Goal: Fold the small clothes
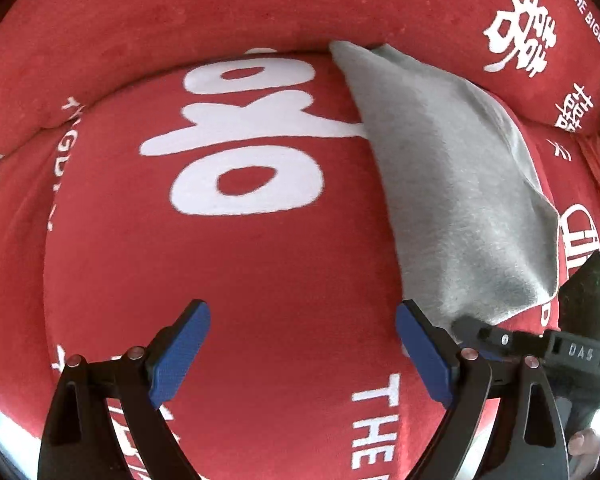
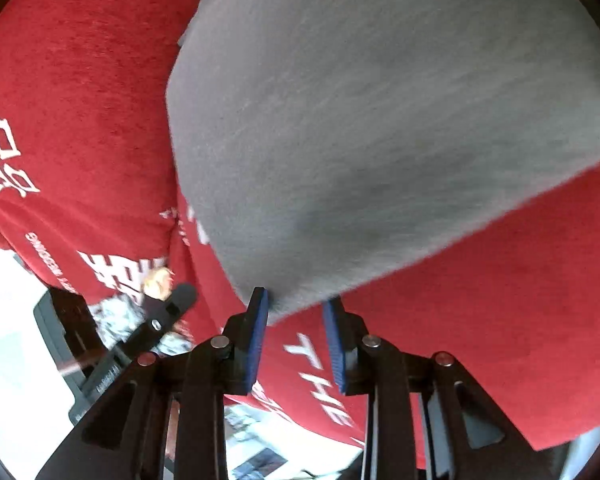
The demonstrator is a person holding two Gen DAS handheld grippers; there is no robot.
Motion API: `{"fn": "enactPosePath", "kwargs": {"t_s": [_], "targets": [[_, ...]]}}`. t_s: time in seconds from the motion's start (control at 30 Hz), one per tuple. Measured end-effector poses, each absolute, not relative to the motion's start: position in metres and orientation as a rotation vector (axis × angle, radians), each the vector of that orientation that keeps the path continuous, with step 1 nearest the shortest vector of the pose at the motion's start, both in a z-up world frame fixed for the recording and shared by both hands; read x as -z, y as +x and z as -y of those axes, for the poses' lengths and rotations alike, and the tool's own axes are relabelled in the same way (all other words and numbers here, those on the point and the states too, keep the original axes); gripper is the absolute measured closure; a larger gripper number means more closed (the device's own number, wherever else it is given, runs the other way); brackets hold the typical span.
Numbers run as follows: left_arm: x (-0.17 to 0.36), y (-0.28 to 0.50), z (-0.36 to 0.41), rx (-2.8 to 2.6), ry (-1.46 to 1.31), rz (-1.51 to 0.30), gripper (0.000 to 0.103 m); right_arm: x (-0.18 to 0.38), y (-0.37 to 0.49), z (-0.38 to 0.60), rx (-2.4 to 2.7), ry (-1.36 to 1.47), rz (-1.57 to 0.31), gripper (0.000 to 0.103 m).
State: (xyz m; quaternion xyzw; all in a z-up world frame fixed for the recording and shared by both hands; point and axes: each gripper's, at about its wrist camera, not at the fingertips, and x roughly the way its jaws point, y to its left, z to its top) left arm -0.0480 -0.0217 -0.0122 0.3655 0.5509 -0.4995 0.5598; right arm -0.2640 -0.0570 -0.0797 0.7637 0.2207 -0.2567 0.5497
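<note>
A grey cloth (image 1: 452, 184) lies folded on the red cushion (image 1: 240, 264) with large white characters, to the right in the left wrist view. My left gripper (image 1: 302, 312) points down at bare red fabric just left of the cloth, open, nothing between its blue pads (image 1: 180, 352). In the right wrist view the grey cloth (image 2: 380, 120) fills the upper middle. My right gripper (image 2: 296, 298) is at its near corner, and that corner sits loose between the parted pads (image 2: 258, 340), which do not press on it.
A red padded backrest (image 1: 180, 20) curves behind the seat, with more white print at the right. The right tool's black housing (image 1: 572, 350) shows beside the cloth's near corner. Past the cushion's edge are a pale floor (image 2: 12, 340) and papers (image 2: 260, 440).
</note>
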Motion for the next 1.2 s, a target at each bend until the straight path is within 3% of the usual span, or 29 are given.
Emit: {"fn": "enactPosePath", "kwargs": {"t_s": [0.03,0.1,0.13,0.27,0.37,0.47,0.53,0.8,0.97,1.03,1.07,1.2], "targets": [[0.012,-0.050,0.020,1.175,0.861,-1.298,0.009,0.077,-0.263,0.056,0.609,1.806,-0.509,0.070],[0.011,-0.048,0.018,1.169,0.852,-1.301,0.009,0.073,-0.257,0.056,0.615,1.794,-0.509,0.093],[0.008,-0.049,0.019,1.170,0.844,-1.303,0.009,0.070,-0.254,0.058,0.609,1.787,-0.510,0.095],[0.006,-0.048,0.021,1.187,0.831,-1.298,0.009,0.057,-0.236,0.059,0.564,1.707,-0.547,0.096],[0.012,-0.053,0.022,1.186,0.855,-1.307,0.009,0.073,-0.225,0.053,0.588,1.669,-0.657,0.096],[0.013,-0.061,0.022,1.203,0.862,-1.309,0.009,0.082,-0.232,0.052,0.586,1.707,-0.651,0.092],[0.013,-0.070,0.024,1.226,0.873,-1.305,0.009,0.076,-0.237,0.051,0.577,1.694,-0.703,0.088],[0.011,-0.106,0.045,1.305,0.882,-1.298,0.009,-0.005,-0.280,0.072,0.778,1.302,-0.853,0.088],[0.033,-0.120,0.058,1.251,0.943,-1.301,0.009,0.001,-0.315,0.113,0.886,1.247,-0.869,0.089],[0.037,-0.119,0.058,1.237,0.935,-1.320,0.009,0.014,-0.333,0.127,0.914,1.267,-0.887,0.093],[0.038,-0.118,0.058,1.231,0.935,-1.324,0.009,0.022,-0.340,0.131,0.924,1.289,-0.891,0.101],[0.039,-0.117,0.059,1.224,0.961,-1.315,0.009,0.034,-0.365,0.134,0.932,1.387,-0.813,0.103]]}}
